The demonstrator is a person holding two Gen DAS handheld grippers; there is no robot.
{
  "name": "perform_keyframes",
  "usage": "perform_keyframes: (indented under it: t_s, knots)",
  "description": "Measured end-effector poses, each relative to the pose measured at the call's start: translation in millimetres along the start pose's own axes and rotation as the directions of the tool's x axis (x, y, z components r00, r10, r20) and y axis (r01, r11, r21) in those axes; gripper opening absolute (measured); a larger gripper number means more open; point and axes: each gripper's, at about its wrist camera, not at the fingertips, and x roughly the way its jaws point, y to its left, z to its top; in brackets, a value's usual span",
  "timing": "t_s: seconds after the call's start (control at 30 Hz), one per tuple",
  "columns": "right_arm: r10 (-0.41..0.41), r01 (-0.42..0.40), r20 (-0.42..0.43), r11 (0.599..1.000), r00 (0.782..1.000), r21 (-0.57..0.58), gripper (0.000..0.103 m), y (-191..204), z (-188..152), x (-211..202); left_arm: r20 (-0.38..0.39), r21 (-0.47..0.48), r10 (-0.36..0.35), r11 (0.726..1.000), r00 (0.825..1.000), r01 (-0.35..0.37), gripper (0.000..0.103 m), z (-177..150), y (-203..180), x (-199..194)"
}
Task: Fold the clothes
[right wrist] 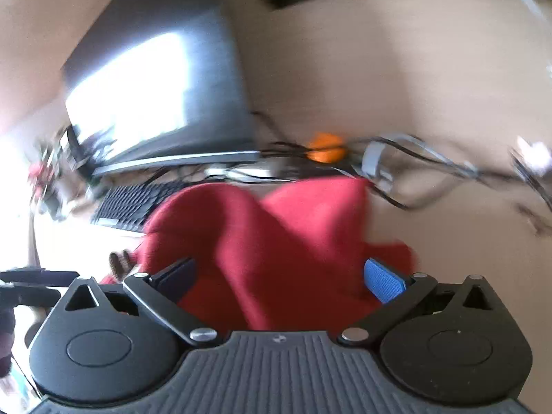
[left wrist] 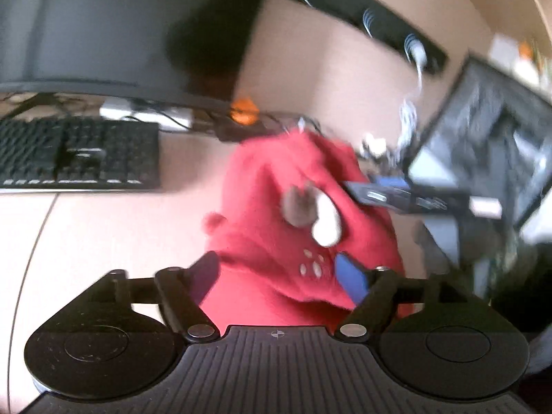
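The red garment (left wrist: 276,227) lies bunched on the desk between the spread fingers of the left gripper (left wrist: 279,272); the right gripper (right wrist: 279,276) also gapes over it, apparently gripping nothing, though blur hampers certainty. The soft fleece could snag the cables (right wrist: 414,158) behind.
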Motion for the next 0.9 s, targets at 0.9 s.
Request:
perform_keyframes:
  t_s: [0.9]
  knots:
    - [-0.048,0.044,-0.030,0.991,0.998,-0.128,0.078,45.3,-16.6,24.7,0.048,0.072,0.040,0.996,0.998,-0.044,0.091,57.5,-20.4,39.3]
